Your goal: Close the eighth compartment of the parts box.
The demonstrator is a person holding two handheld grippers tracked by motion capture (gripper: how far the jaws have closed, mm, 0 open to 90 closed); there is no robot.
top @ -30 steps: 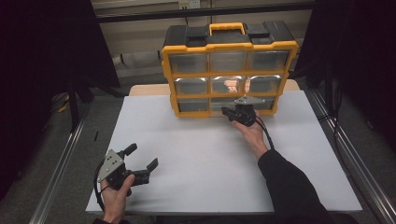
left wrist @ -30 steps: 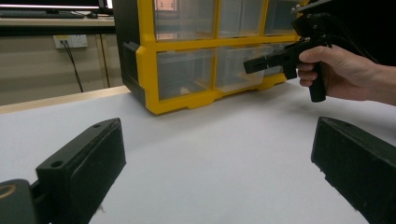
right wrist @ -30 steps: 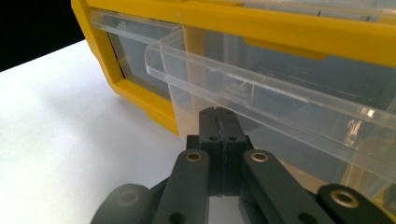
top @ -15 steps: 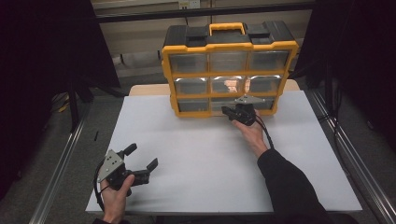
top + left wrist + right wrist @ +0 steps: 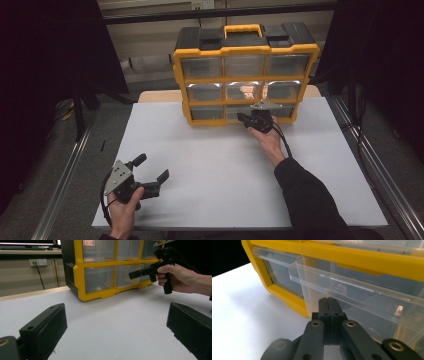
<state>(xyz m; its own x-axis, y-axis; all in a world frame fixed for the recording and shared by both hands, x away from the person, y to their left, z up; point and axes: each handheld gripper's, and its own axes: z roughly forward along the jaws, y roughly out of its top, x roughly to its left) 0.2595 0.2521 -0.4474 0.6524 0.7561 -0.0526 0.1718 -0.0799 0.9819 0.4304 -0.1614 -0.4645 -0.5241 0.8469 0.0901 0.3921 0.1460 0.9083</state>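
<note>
A yellow drawer cabinet [image 5: 245, 75] with clear drawers stands upright at the far edge of the white surface [image 5: 215, 170]. The right gripper [image 5: 248, 120] sits right at the cabinet's bottom row, its fingers pressed together with nothing between them, tips just under the lip of the clear drawer [image 5: 362, 297] that juts out a little. The left gripper [image 5: 150, 170] is well away from the cabinet, near the front edge, fingers spread wide and empty.

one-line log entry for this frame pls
left gripper: open, idle, near table edge | right gripper: shut, tips at bottom-row clear drawer of yellow organizer | contact: unclear
</note>
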